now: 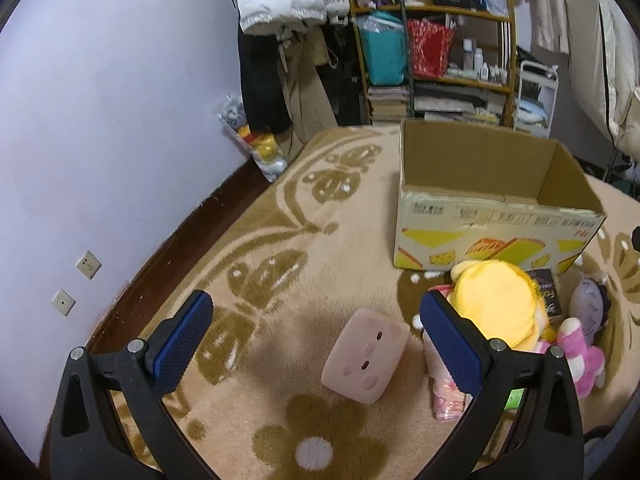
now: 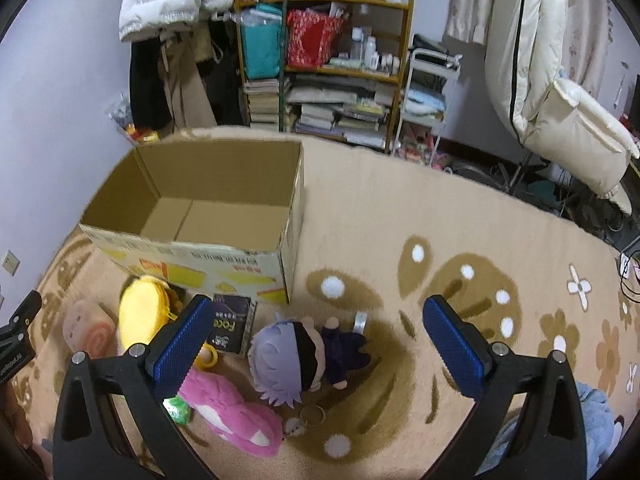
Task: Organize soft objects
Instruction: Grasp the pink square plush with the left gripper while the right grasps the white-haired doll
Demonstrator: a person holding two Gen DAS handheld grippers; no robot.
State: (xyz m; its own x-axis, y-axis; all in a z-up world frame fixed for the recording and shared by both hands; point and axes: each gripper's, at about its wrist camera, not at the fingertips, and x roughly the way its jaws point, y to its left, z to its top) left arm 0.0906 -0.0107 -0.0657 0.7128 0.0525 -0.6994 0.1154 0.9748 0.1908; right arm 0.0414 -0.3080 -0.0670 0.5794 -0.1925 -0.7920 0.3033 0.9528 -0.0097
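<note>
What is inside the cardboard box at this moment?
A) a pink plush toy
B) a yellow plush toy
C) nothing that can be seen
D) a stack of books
C: the right wrist view looks into the cardboard box and shows only its bare bottom and walls.

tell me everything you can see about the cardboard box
The cardboard box is brown corrugated card, open at the top, and its visible floor is bare. Its near outer wall carries yellow and red print. It stands upright on the patterned beige carpet. A yellow plush and a dark booklet lie at the foot of that wall; whether they touch it is unclear. Neither gripper touches it.
</note>
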